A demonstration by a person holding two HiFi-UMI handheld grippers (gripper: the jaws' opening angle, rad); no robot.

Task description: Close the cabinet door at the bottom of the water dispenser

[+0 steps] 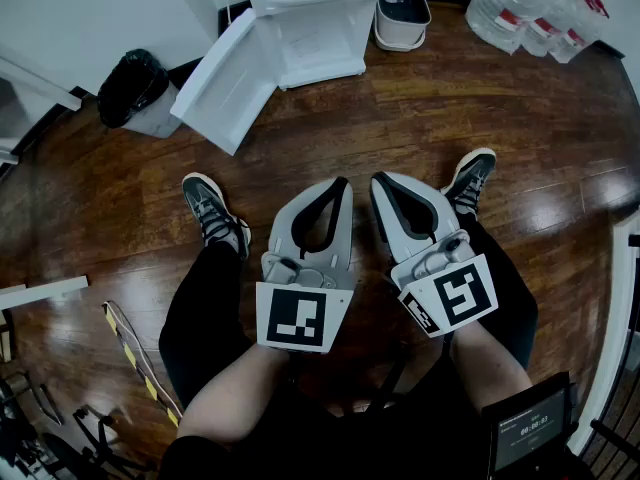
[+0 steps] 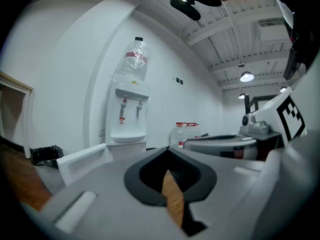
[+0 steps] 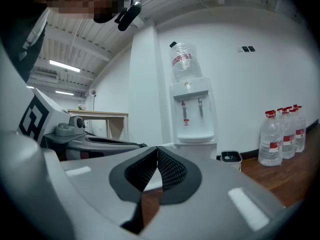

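While the cabinet door (image 1: 222,86) stands swung out to the left of the far water dispenser (image 1: 318,38), the left tool (image 1: 338,186) and right tool (image 1: 380,182) sit fully closed, empty and well apart from it. The approach looks unstarted. Next, move nearer and push the door's outer face rightward.

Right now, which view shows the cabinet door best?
Head view: the cabinet door shows whole, swung open. The left gripper view catches its upper part; in the right gripper view the jaws nearly block it.
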